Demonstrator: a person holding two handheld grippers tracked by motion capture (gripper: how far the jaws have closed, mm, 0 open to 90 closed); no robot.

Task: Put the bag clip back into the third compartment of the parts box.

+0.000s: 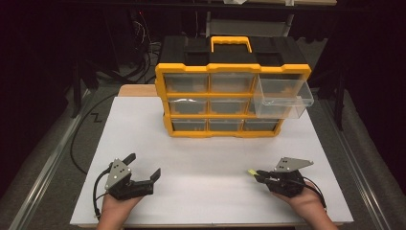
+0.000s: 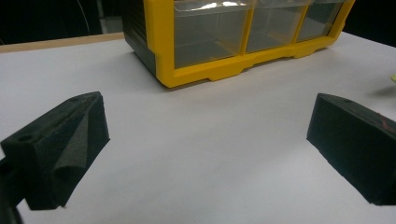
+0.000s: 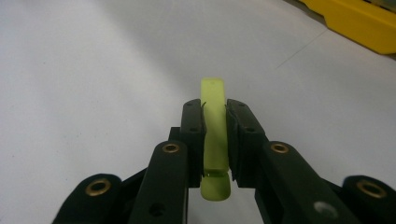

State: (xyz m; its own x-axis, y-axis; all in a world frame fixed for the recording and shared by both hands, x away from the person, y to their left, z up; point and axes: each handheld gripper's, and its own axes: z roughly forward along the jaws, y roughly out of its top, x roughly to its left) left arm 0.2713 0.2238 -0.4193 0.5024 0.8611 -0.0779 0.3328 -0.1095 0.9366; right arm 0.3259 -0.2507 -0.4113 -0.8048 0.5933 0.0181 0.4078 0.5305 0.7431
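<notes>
The right hand-held gripper [image 1: 258,175] pinches a small yellow-green clip [image 3: 214,122] near the table's [image 1: 201,163] front edge. The left hand-held gripper [image 1: 143,165] stands wide open. Bare table lies between them and the yellow drawer box [image 1: 230,93], whose top right drawer [image 1: 282,98] sticks out.

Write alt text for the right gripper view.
The right tool is shut on a flat yellow-green strip, which sticks out past the jaw tips above a white table. A corner of the yellow organizer shows at the top right.
</notes>
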